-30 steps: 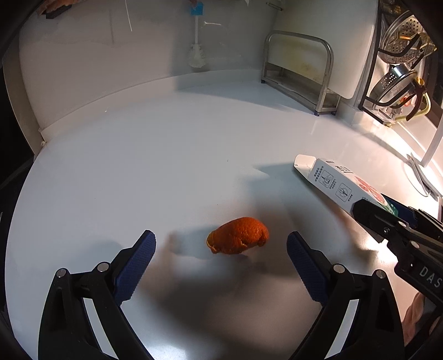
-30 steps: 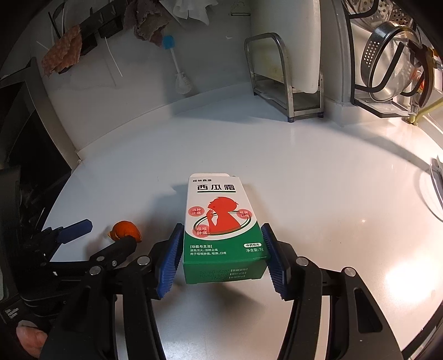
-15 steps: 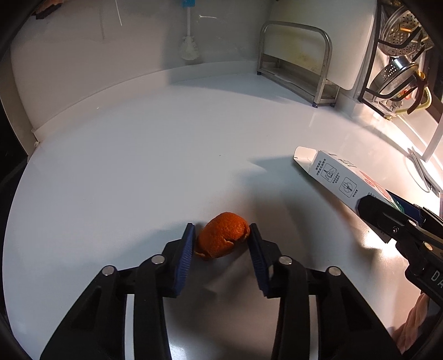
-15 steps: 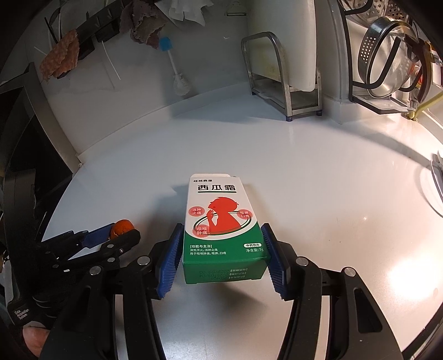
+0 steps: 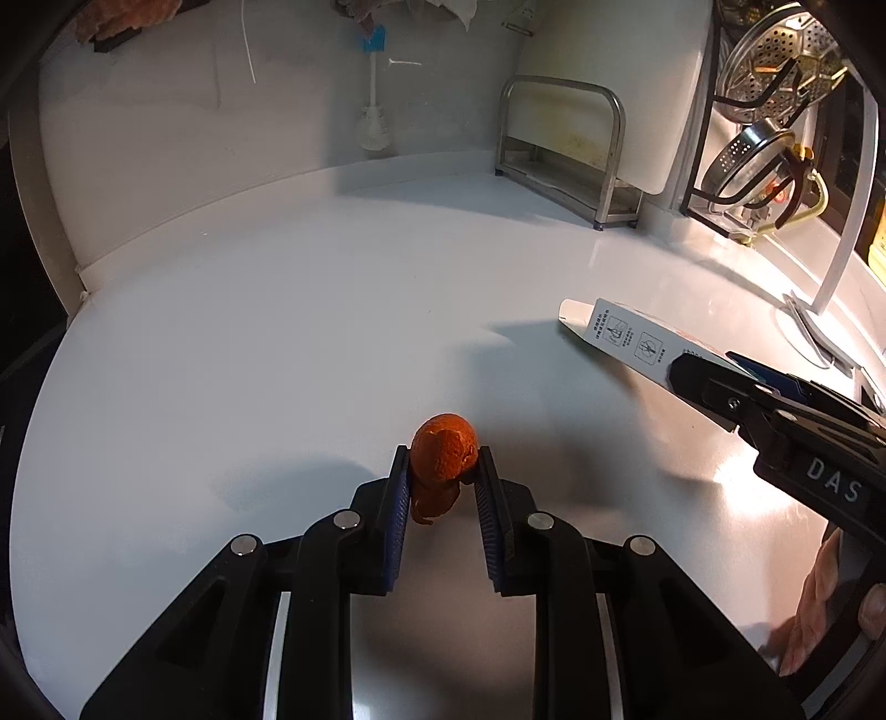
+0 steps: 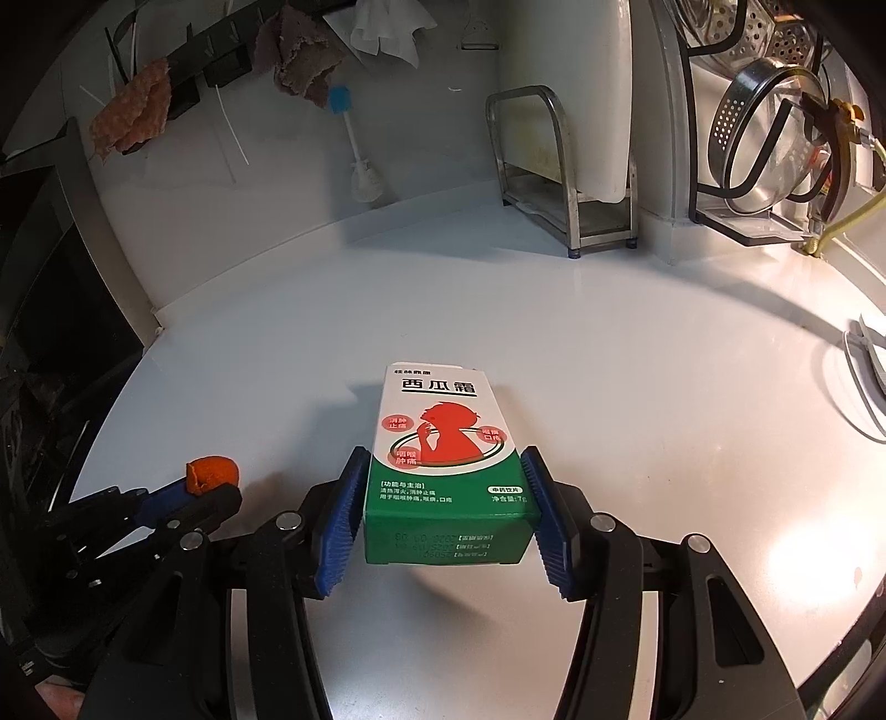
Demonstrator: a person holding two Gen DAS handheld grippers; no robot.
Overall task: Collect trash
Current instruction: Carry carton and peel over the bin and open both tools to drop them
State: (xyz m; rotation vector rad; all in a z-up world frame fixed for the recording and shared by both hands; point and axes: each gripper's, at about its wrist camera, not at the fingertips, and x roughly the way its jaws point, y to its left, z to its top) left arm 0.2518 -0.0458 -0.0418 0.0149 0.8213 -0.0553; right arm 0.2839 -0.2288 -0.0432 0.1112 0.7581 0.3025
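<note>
1. Orange peel (image 5: 443, 459), crumpled, sits pinched between the blue pads of the left gripper (image 5: 442, 471), whose jaws have just been closing on it; whether it rests on or clears the white countertop (image 5: 277, 343) cannot be told.
2. Medicine box (image 6: 446, 471), white and green with a red figure, is clamped on both long sides by the right gripper (image 6: 446, 493). The box tilts, its far end low toward the countertop.
3. Containers: a metal rack (image 6: 559, 183) at the back wall holds a white cutting board (image 6: 587, 94) upright. A wire rack (image 6: 764, 166) at far right holds perforated metal strainers.
4. Edges: the countertop's left edge drops to a dark area; the back wall carries a hanging brush (image 6: 357, 149) and cloths (image 6: 302, 50).
5. Open room: the countertop between both grippers and the back wall is bare.
</note>
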